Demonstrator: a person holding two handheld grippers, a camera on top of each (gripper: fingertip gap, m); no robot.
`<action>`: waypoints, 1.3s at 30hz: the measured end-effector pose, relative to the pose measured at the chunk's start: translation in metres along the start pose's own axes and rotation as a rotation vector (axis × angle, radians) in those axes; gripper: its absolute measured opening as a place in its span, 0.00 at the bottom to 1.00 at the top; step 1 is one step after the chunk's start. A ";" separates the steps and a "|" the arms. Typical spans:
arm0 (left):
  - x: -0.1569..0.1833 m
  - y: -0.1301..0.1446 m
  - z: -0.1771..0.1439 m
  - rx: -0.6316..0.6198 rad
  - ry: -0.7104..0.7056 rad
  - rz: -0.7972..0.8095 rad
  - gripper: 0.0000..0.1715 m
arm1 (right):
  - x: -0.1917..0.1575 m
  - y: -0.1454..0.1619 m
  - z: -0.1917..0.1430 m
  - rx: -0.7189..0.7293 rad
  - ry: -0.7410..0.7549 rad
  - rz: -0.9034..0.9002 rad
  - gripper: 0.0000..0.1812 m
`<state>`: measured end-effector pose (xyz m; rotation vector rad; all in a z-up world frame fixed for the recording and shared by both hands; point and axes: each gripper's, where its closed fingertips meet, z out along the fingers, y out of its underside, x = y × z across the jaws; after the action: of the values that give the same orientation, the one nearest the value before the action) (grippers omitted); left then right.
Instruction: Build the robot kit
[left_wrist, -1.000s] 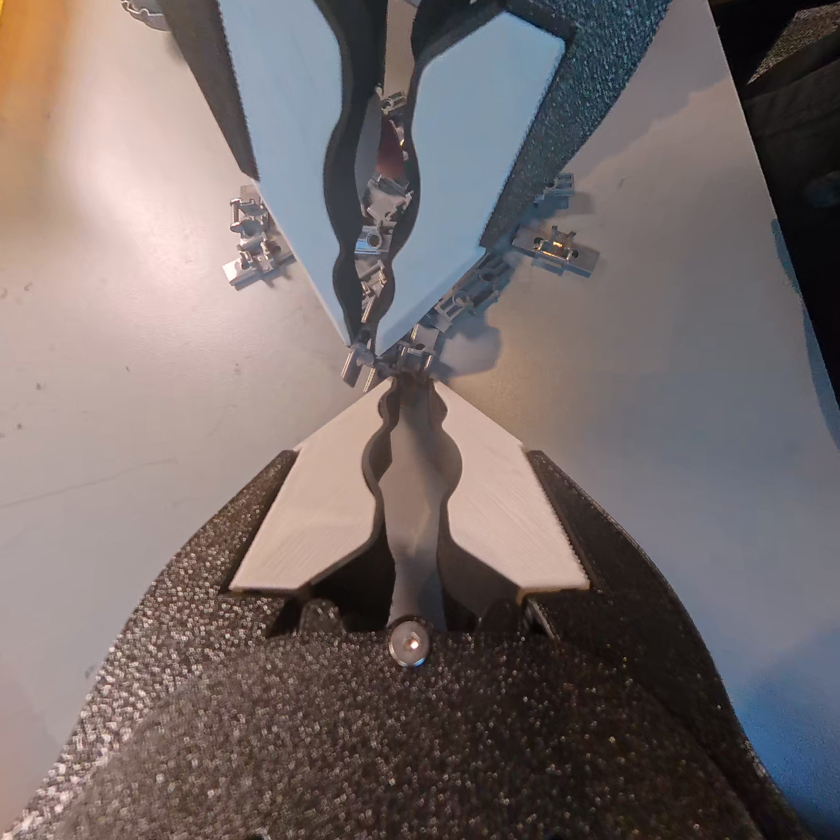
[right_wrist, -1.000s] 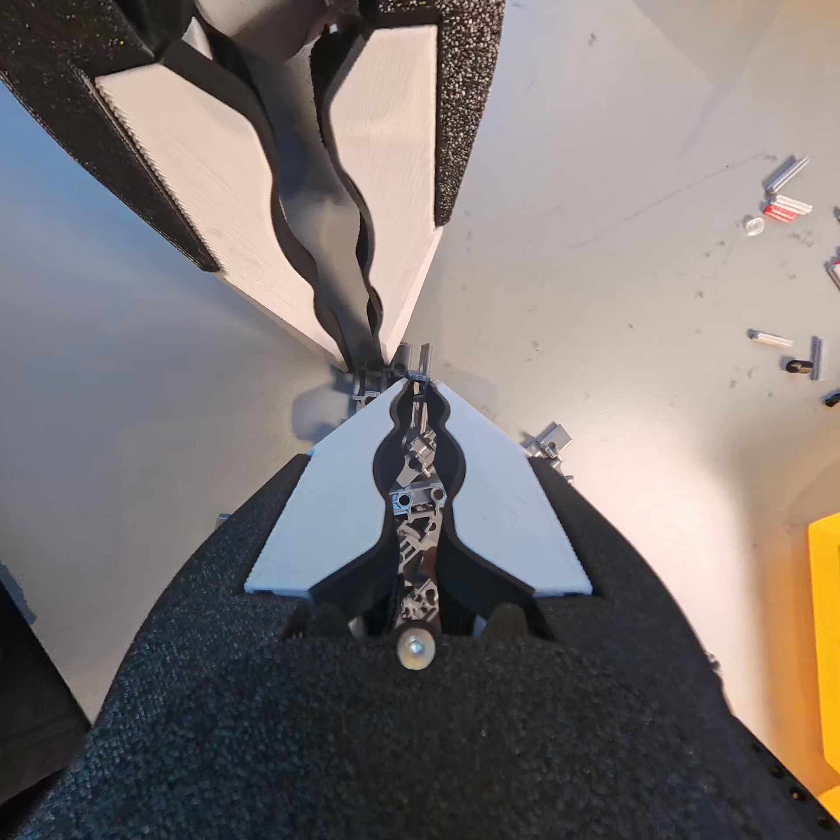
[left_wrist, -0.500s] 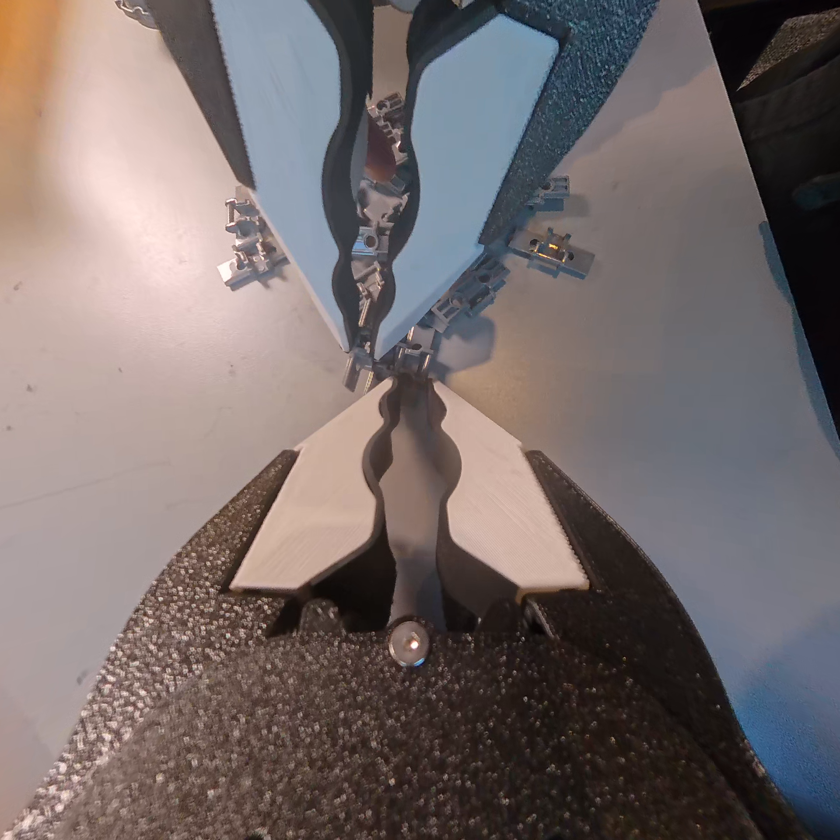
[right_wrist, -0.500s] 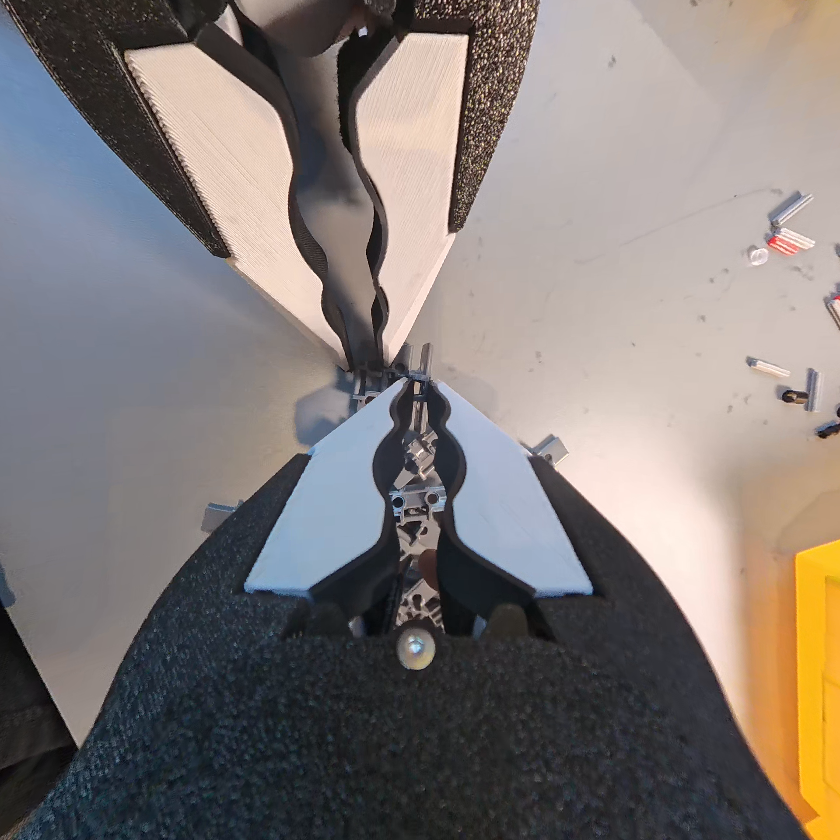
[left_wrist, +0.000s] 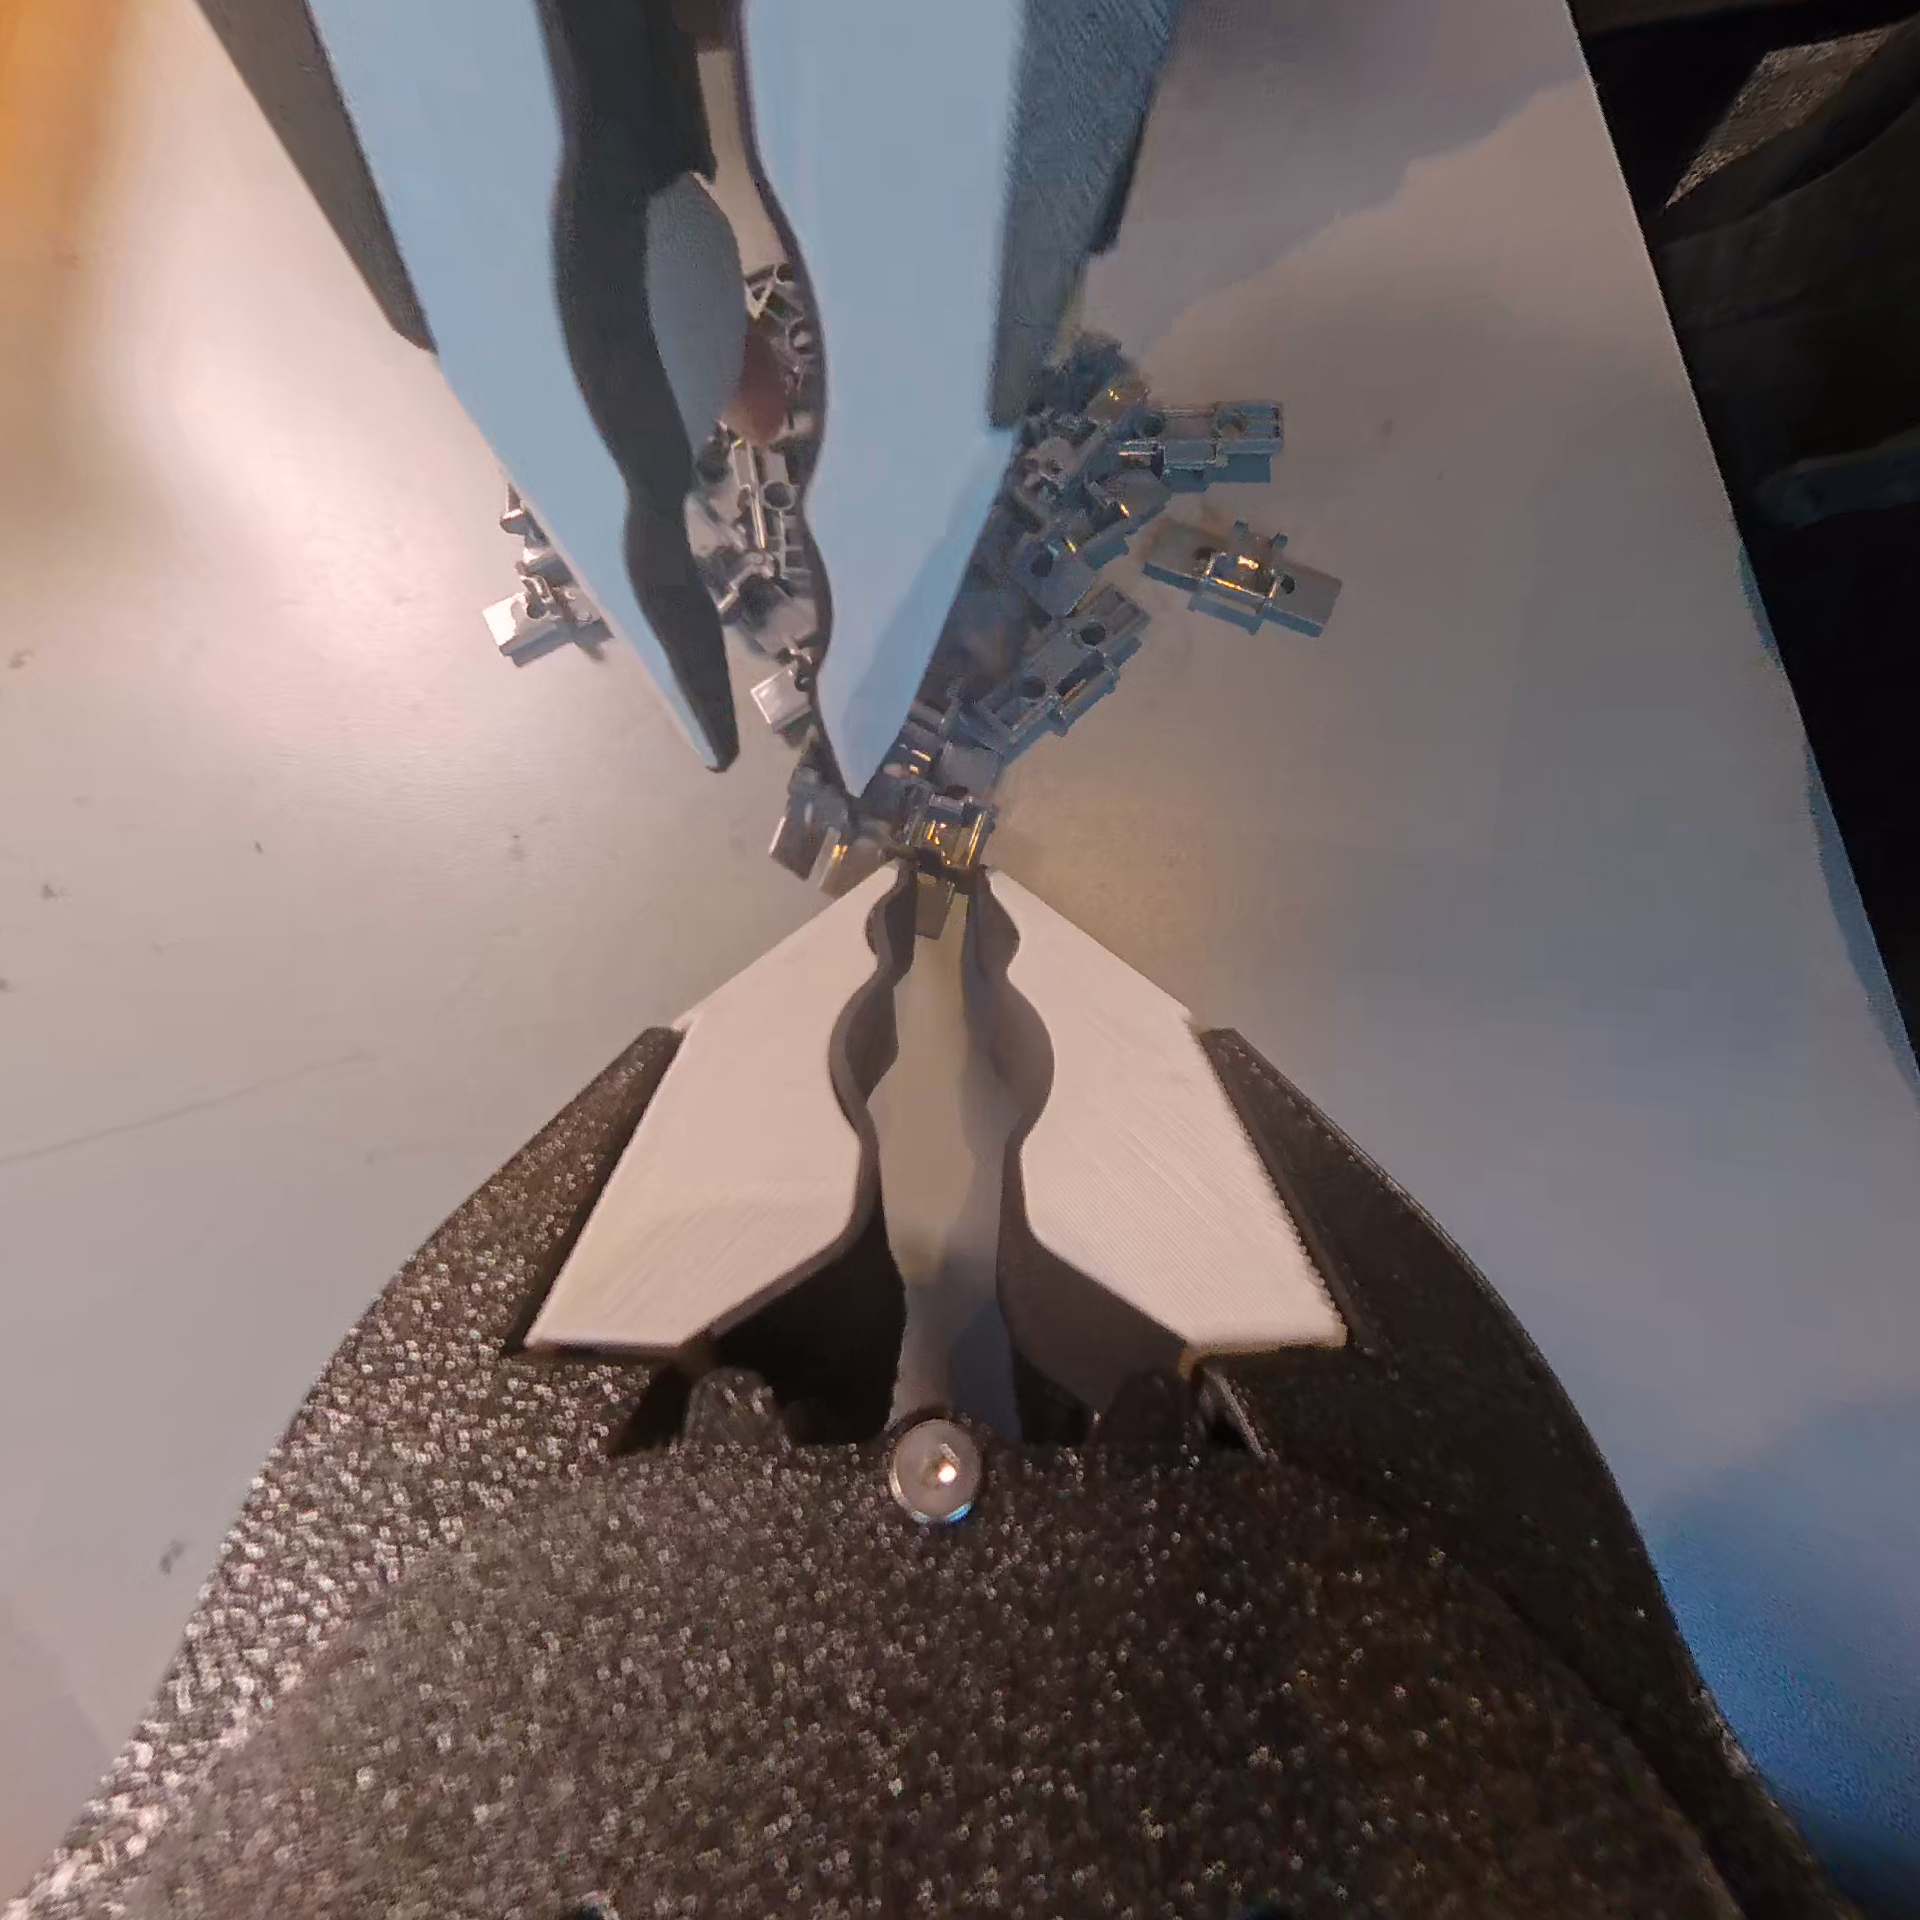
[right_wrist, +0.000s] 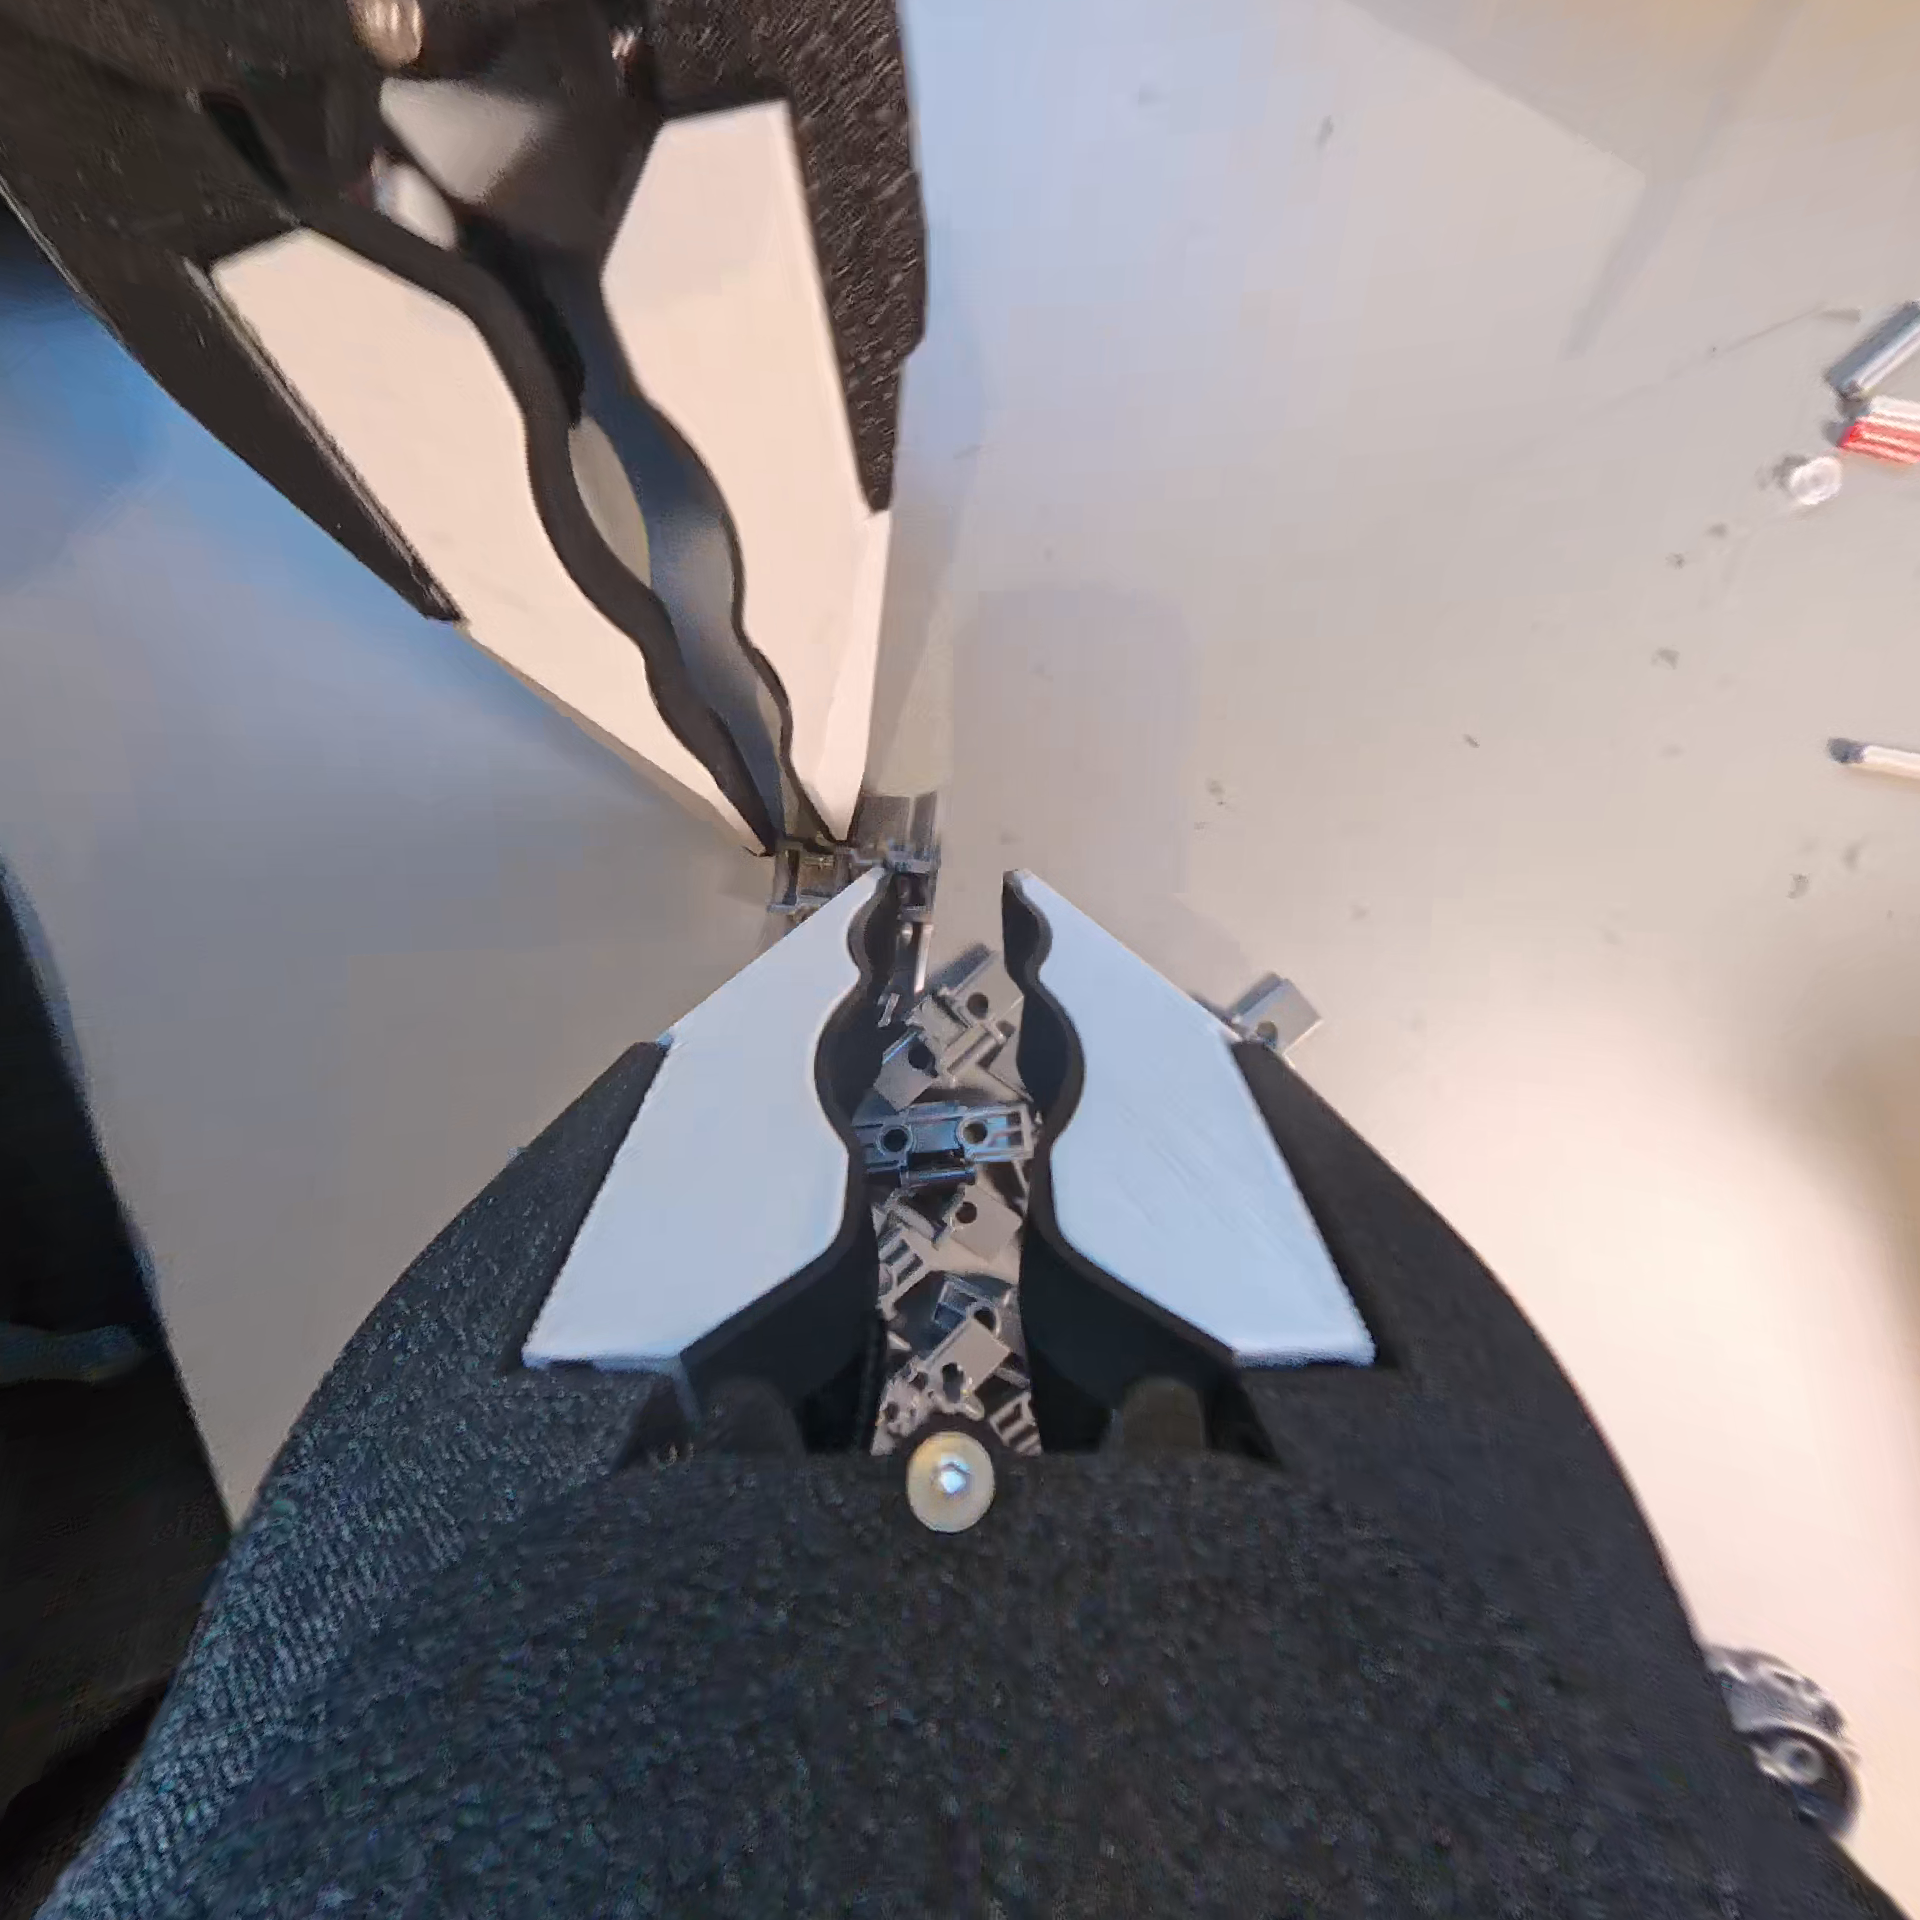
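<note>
A chain of grey plastic track links lies on the pale table. My left gripper is shut on the chain's end link. My right gripper faces it tip to tip, its jaws apart, with the chain lying between and under its fingers. In the left wrist view the right gripper comes down from the top, its fingers spread over the links. In the right wrist view the left gripper comes in from the upper left, pinched on the end link.
Loose grey links lie beside the chain. Small pins, a red-and-white piece and a clear stud lie at the right. A small wheel sits lower right. The table edge borders dark ground. My left and right fingertips are right by each other.
My right gripper was shut on the chain and has now opened, letting go of it. My left gripper stays shut on the end link. Both views have drawn closer together.
</note>
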<state>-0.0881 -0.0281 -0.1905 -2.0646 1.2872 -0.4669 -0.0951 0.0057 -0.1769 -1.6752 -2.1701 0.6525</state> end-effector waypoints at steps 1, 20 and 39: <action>0.000 0.000 0.000 -0.002 -0.001 0.003 0.05 | 0.001 -0.002 -0.003 0.024 -0.014 0.027 0.11; -0.016 0.016 -0.015 -0.006 -0.015 -0.011 0.05 | 0.060 0.040 -0.019 -0.042 0.127 0.170 0.17; -0.031 -0.001 -0.028 0.136 -0.042 -0.123 0.10 | 0.050 0.026 -0.007 -0.013 0.070 0.069 0.09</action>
<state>-0.1180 -0.0096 -0.1682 -2.0352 1.0780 -0.5481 -0.0831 0.0607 -0.1868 -1.7598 -2.0810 0.5896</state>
